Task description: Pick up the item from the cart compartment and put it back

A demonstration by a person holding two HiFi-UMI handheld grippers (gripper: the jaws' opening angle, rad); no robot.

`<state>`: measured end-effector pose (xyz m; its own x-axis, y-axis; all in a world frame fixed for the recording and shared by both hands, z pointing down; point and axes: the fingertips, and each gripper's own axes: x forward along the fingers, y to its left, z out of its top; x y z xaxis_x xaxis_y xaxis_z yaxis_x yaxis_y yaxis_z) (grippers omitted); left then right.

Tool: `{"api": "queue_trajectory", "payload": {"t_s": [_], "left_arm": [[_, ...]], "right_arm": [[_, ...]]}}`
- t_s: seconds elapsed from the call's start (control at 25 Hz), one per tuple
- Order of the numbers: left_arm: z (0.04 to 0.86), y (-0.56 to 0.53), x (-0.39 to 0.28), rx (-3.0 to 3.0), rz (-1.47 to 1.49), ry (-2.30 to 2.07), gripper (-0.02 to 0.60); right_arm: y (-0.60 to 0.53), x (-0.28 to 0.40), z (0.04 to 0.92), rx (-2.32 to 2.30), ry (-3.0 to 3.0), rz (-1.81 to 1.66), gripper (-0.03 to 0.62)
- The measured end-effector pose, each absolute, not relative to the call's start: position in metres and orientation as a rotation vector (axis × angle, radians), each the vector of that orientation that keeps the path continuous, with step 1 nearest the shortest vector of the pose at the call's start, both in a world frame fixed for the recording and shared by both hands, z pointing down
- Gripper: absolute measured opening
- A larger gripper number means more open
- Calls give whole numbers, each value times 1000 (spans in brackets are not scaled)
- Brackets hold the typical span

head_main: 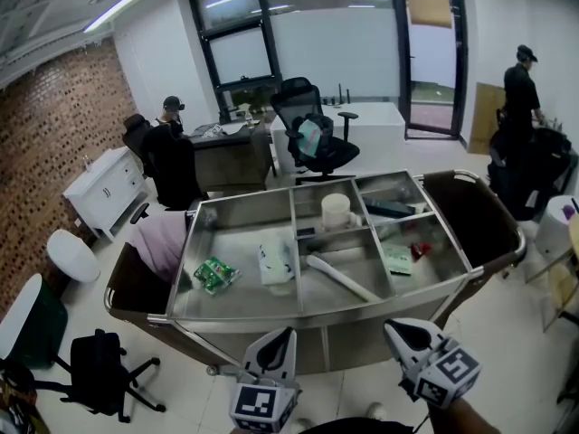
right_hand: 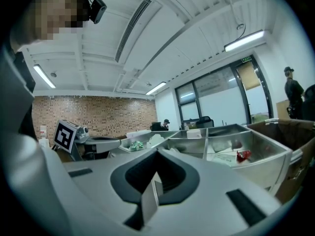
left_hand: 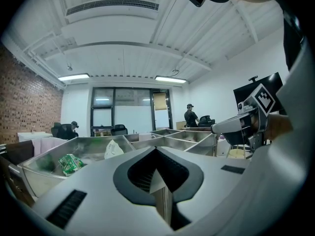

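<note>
The things to pick from lie in the cart (head_main: 271, 313): a green packet (head_main: 214, 274) and a white bag (head_main: 275, 262) in the big left box, and a white stick (head_main: 339, 278) in the middle front one. We cannot tell which is ours. Our left gripper (head_main: 277, 342) and right gripper (head_main: 403, 334) are both squeezed closed with nothing in them, near the cart's front edge. We should open one wide first, then come straight down

Right gripper (right_hand: 155, 182): jaws together, nothing between them.
Cart (right_hand: 261, 167): steel compartments ahead.
Red item (right_hand: 242, 155): nearest right compartment.
Green packet (right_hand: 137, 145): far left compartment.
</note>
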<state>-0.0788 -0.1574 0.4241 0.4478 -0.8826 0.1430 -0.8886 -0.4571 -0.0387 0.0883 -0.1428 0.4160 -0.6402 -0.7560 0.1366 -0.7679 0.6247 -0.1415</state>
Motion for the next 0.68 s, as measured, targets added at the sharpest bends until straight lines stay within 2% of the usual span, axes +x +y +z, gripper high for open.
{"api": "queue_trajectory", "payload": {"t_s": [0.68], "left_arm": [[419,-156,-81,2647,218,-1618,0]], "right_arm": [[-142,86,414,1280,-2766,277,6]]}}
